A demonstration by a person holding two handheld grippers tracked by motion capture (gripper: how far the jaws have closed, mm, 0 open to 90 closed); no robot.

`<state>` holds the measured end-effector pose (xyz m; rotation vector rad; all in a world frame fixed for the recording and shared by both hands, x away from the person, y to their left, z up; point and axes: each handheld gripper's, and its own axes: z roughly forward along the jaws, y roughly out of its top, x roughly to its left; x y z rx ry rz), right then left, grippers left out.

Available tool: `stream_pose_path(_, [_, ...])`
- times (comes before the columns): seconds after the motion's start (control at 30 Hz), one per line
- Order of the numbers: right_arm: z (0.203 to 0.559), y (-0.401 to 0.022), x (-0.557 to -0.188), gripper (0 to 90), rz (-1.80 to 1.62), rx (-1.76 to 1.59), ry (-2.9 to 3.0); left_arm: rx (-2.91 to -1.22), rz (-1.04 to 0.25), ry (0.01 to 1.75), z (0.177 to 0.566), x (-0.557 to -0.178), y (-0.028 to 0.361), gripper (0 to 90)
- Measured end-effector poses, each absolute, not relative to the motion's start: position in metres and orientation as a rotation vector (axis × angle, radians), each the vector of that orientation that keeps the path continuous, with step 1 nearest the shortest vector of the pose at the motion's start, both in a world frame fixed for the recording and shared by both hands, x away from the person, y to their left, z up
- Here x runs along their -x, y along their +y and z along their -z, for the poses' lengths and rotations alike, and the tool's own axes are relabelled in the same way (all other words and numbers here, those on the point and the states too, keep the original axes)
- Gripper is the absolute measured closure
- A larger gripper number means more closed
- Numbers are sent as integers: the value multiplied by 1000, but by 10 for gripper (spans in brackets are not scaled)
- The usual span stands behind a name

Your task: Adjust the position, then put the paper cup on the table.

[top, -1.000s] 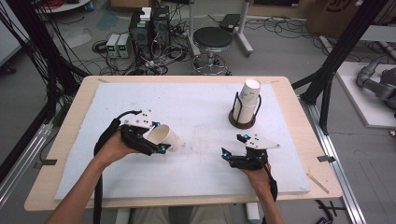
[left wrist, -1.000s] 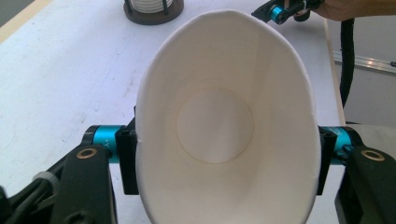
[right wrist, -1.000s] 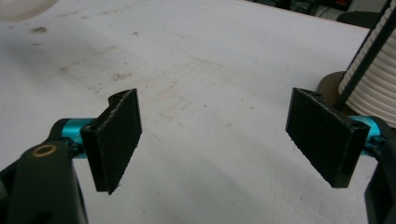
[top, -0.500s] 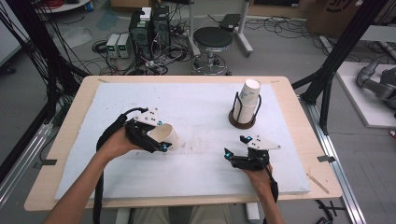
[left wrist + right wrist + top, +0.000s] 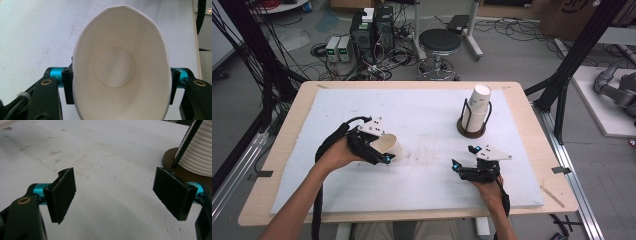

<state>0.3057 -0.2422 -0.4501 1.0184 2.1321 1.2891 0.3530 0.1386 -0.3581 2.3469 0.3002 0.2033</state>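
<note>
A white paper cup (image 5: 389, 145) lies on its side between the jaws of my left gripper (image 5: 381, 151), left of the table's middle. In the left gripper view the cup (image 5: 117, 67) is squeezed into an oval and its open mouth faces the camera, with my left gripper (image 5: 121, 86) shut on its sides. My right gripper (image 5: 463, 157) rests low over the white mat at the front right. Its jaws stand open with nothing between them, as the right gripper view (image 5: 117, 192) also shows.
A stack of white paper cups (image 5: 477, 106) stands in a black wire holder on a round brown base (image 5: 471, 132) at the back right, just beyond my right gripper. The same stack (image 5: 200, 145) shows in the right gripper view. A white mat (image 5: 432, 112) covers the wooden table.
My left gripper has edged slightly to the right with the cup in it. The right gripper has not moved.
</note>
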Motion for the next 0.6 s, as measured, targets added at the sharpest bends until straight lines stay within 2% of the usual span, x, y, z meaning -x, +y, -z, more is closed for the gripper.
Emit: stream_pose_path(0.6, [450, -242, -305, 189, -1292, -1014, 2130, -2334, -206, 302, 358, -354, 139, 344])
